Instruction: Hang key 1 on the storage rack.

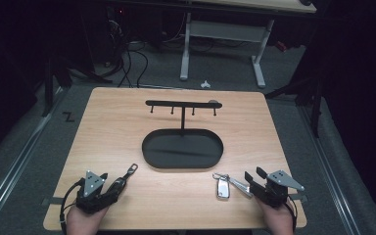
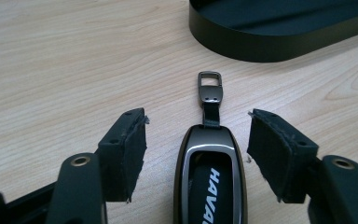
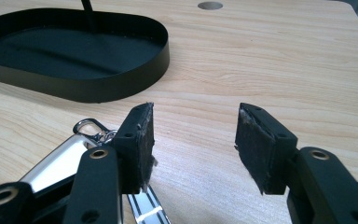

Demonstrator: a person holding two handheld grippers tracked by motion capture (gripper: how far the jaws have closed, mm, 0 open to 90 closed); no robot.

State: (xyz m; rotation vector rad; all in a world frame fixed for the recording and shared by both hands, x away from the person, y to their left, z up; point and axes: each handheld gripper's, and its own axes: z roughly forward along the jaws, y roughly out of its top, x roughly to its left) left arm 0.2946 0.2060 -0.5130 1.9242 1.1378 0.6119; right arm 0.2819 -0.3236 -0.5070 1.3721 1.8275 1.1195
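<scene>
Straddling a dark metal-framed car key fob (image 2: 210,182) with white lettering, the left gripper (image 2: 196,149) rests at the near left of the pale wooden table (image 1: 112,127), its jaws spread wide and both pads clear of the fob's sides, so nothing is held. The fob's small metal strap loop (image 2: 210,91) points toward the black oval metal tray (image 1: 182,148) with its upright hook rack (image 1: 182,104) at the table's middle.

At the near right, the right gripper (image 3: 193,140) also stands open and empty; a shiny silver key fob (image 1: 223,187) with a clip ring (image 3: 87,127) lies just to its left, outside the jaws.

From here, the likeliest trouble is the left jaws closing on the fob's smooth, rounded frame: its slick sides could squirt it forward or twist it in the pads. A loose hold would leave the loop pointing wrong for any hook. On the right, closing now would catch only air, and a careless sideways shift could nudge the silver fob away.
</scene>
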